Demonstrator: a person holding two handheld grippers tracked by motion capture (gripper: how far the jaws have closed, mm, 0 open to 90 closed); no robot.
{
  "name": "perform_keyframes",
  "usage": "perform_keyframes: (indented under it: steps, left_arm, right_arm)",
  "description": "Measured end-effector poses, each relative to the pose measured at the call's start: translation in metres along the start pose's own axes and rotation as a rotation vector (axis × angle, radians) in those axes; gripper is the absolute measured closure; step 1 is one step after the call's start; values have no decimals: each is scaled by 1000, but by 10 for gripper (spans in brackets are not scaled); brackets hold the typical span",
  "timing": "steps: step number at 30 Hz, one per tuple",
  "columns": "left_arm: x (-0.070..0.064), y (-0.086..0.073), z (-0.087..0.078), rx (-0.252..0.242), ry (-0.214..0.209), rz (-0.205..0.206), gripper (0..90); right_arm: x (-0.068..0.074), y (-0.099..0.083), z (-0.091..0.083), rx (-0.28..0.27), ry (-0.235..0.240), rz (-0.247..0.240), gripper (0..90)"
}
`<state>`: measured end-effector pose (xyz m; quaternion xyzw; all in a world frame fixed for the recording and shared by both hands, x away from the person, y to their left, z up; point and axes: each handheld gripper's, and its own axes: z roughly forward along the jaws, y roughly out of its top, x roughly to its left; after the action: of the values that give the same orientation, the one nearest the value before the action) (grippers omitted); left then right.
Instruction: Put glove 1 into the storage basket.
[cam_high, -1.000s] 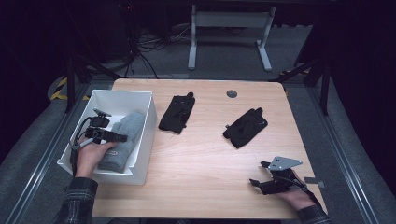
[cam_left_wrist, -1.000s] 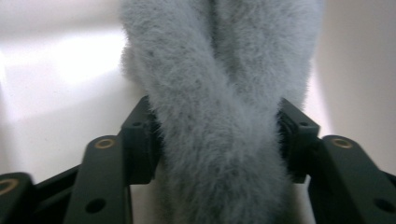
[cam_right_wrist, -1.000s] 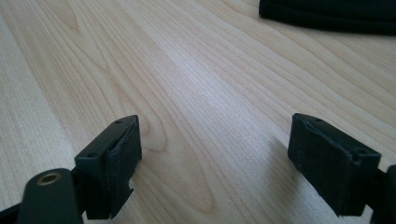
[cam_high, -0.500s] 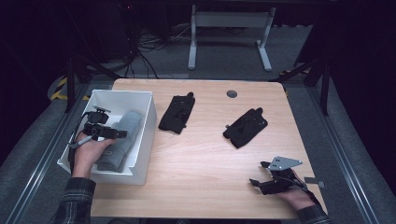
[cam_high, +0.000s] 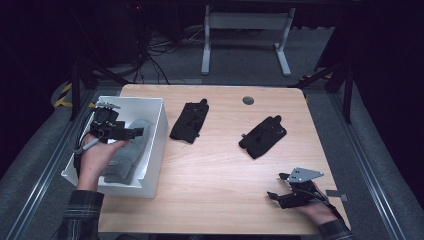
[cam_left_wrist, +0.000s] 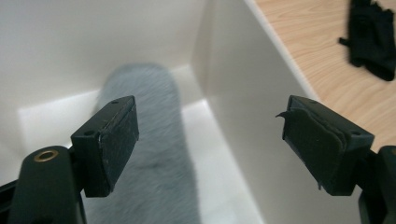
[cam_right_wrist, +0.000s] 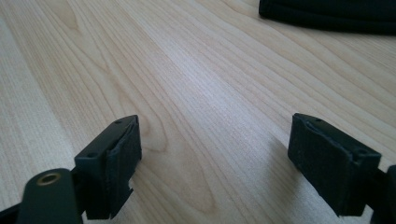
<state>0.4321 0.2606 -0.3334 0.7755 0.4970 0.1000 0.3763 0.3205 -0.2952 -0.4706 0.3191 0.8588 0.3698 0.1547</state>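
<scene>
Grey glove (cam_high: 127, 152) lies flat inside the white bin (cam_high: 156, 130) at the table's (cam_high: 215, 175) left edge in the high view, with the left gripper (cam_high: 134, 131) held just above it; its jaws look parted, though they are too small there to be sure. Two black gloves (cam_high: 189, 121) (cam_high: 262, 136) lie on the wood, and the right gripper (cam_high: 274, 196) rests near the front right corner. In the left gripper view, the jaws stand wide apart over the grey glove, pinching nothing. In the right gripper view, the jaws are spread wide above bare wood.
</scene>
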Motion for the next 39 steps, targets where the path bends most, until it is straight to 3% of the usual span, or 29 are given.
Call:
perform_keyframes:
  steps: [8,15,16,17,21,28,34,39]
  left_arm:
    - [-36,18,1,-28,-63,85,194]
    - [-72,27,10,-31,-124,157,194]
    - [-72,27,10,-31,-124,157,194]
    - [-83,29,14,-37,-141,179,194]
    - [-102,30,24,-29,-175,208,194]
    - [-136,26,50,3,-217,278,190]
    - [-153,17,69,24,-249,299,189]
    - [-164,1,93,54,-281,328,183]
  right_arm:
    - [0,0,0,0,0,0,180]
    - [0,0,0,0,0,0,180]
    - [0,0,0,0,0,0,179]
    - [0,0,0,0,0,0,179]
    - [0,0,0,1,-3,1,179]
    - [0,0,0,3,-4,1,169]
    - [0,0,0,3,-1,0,163]
    - [0,0,0,4,-1,-2,160]
